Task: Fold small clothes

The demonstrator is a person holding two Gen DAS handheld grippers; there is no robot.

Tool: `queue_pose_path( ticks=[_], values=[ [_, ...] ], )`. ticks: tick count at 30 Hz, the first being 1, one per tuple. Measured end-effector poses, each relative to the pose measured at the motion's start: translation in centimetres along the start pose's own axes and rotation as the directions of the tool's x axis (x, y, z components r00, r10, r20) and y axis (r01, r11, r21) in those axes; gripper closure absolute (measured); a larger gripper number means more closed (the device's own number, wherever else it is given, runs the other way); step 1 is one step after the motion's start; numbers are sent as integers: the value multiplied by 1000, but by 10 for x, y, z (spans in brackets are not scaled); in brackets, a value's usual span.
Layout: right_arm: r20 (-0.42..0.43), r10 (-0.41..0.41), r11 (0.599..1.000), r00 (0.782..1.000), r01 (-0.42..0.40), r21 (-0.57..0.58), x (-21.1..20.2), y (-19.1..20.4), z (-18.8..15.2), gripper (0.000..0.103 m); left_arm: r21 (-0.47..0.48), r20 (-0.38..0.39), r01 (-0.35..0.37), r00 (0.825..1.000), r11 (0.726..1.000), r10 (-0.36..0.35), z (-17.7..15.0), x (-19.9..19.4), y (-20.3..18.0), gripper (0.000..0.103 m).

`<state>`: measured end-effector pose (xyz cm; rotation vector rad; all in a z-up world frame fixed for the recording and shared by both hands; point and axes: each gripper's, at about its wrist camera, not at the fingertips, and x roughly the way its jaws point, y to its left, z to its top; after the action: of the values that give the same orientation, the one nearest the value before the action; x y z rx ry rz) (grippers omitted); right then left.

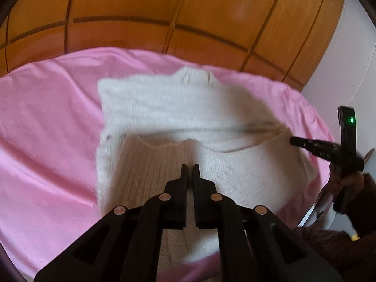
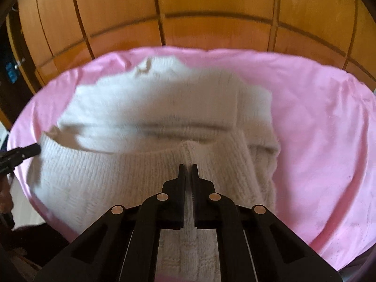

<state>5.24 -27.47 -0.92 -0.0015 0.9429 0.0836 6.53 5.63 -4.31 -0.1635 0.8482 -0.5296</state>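
A cream knitted sweater (image 1: 164,110) lies on a pink cloth (image 1: 47,129), its ribbed hem lifted and carried over the body. My left gripper (image 1: 188,167) is shut on the ribbed hem (image 1: 150,162). My right gripper (image 2: 188,166) is shut on the same hem (image 2: 131,164) at a seam. In the left wrist view the right gripper (image 1: 293,140) shows at the sweater's right edge. In the right wrist view the left gripper (image 2: 35,149) shows at the sweater's left edge. The sweater (image 2: 164,103) is blurred in both views.
A wooden panelled wardrobe (image 1: 188,11) stands behind the pink-covered surface (image 2: 317,129). A white wall or door (image 1: 352,58) is at the right. A hand in a dark sleeve (image 1: 352,183) holds the right gripper.
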Motion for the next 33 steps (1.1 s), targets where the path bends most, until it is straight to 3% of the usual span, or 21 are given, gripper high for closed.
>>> queue_pose_path(
  ticks=[5, 6, 9, 11, 14, 17, 19, 21, 23, 26, 28, 31, 32, 33],
  values=[
    [37, -42, 999, 998, 41, 29, 4, -9, 13, 99, -17, 20, -23, 1000, 1000, 23, 23, 18, 5, 99],
    [28, -55, 998, 998, 53, 41, 12, -12, 15, 99, -16, 13, -58, 998, 998, 58, 25, 28, 7, 99],
    [-15, -99, 993, 995, 100, 59, 43, -16, 15, 99, -39, -93, -148, 985, 988, 144, 23, 72, 19, 99],
    [-48, -111, 992, 993, 114, 63, 62, -15, 9, 99, -47, -148, -161, 977, 986, 152, 16, 91, 25, 97],
    [-37, -126, 990, 991, 128, 58, 64, -12, 3, 99, -61, -132, -166, 979, 984, 157, 13, 82, 23, 95],
    [-38, -99, 992, 994, 102, 71, 59, -17, 3, 97, -74, -113, -148, 984, 986, 139, 12, 65, 24, 75],
    [-37, -84, 993, 996, 87, 84, 56, -21, 3, 97, -71, -82, -144, 987, 987, 138, 10, 47, 27, 75],
    [-31, -61, 993, 998, 64, 97, 51, -22, 3, 76, -73, -52, -152, 988, 986, 148, 9, 31, 34, 70],
    [-12, -62, 994, 998, 62, 93, 43, -18, 3, 65, -75, -34, -162, 986, 984, 160, 8, 21, 44, 68],
    [-1, -54, 995, 999, 53, 83, 36, -16, 7, 65, -69, -42, -172, 985, 983, 170, 9, 17, 58, 63],
    [17, -55, 996, 998, 54, 72, 28, -15, 10, 65, -71, -51, -137, 990, 988, 133, 11, 18, 63, 55],
    [38, -67, 996, 997, 65, 55, 16, -19, 16, 63, -45, -56, -112, 992, 993, 110, 15, 26, 60, 54],
    [44, -81, 996, 996, 79, 45, 12, -22, 17, 52, -32, -60, -115, 992, 993, 113, 15, 30, 59, 54],
    [50, -102, 994, 994, 100, 37, 10, -26, 18, 47, -22, -69, -120, 991, 993, 118, 13, 33, 57, 56]
  ],
)
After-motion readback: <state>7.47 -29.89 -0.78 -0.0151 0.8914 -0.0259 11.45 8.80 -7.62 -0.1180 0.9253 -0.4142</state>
